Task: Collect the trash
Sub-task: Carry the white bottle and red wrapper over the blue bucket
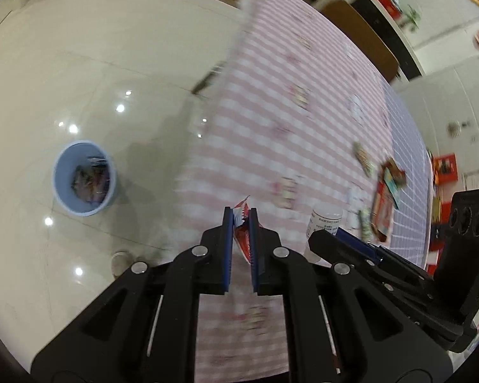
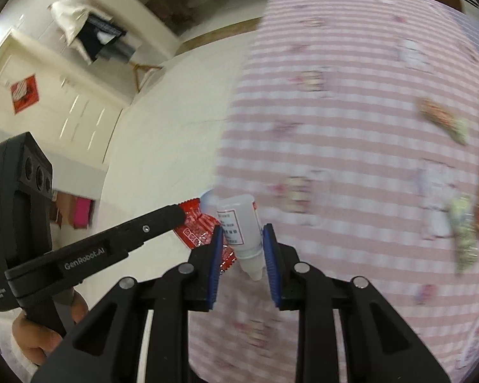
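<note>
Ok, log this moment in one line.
left gripper: shut on red wrapper | right gripper: shut on white bottle | bin: on floor, holds trash

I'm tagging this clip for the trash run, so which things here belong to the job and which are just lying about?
Part of the job:
- red wrapper, pinched in the left gripper
- white bottle, held in the right gripper
- blue bin on the floor, already holding trash
- snack packets on the table, probably next

Just there:
- pink checked tablecloth
- wooden chair
</note>
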A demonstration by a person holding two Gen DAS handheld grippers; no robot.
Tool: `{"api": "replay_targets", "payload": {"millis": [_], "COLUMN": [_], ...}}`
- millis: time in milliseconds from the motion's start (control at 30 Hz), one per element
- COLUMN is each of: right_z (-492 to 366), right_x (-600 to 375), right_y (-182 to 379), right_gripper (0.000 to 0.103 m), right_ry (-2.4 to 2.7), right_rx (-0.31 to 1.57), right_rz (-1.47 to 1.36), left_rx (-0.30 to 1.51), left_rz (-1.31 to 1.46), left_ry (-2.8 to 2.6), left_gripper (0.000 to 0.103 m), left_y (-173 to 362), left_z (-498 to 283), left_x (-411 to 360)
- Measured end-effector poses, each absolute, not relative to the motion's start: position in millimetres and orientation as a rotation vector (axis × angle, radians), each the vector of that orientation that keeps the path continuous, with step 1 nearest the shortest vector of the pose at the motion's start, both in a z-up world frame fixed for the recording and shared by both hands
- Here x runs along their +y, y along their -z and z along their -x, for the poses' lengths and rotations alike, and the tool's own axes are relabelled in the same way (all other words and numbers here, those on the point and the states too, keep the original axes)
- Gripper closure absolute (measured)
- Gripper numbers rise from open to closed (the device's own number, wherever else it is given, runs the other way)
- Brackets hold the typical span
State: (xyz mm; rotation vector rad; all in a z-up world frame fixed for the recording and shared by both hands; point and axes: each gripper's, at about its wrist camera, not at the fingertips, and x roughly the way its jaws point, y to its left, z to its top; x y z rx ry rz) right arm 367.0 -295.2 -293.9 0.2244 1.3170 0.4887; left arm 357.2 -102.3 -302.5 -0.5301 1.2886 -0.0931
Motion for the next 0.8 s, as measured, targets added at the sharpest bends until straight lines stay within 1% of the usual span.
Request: {"api": "replay_targets", "payload": {"millis": [233,433,600,800], "right_z": [-358.4,-352.2,-353.6,-363.8], "right_x": [-170.4,-83.7,-32.3,23.0], "right_y": [305.3,320.4,326.4,328.4], "right_gripper": [0.078,0.078,0.078,0.078], "right_ry": [-0.608,-0.672,-0.7,-0.723], "right_rx": [1.363,1.416,1.43,1.42], "right_rz": [-0.168,-0.107,-0.042,-0.002], "left_rx": [1.25,1.229,1.192,1.154], "left_rz": [0.605,0.691,0.741,0.773], "left_ry": [-0.047,-0.184,-0.257,-0.315], "left_gripper": [0.094,0.094,0.094,0.094], "left_y": [299.1,309.8,312.6,311.3], "left_z": [-321.1,-285.8,-272.0,-266.5], "left_x": [25.2,121.5,175.0,216.7]}}
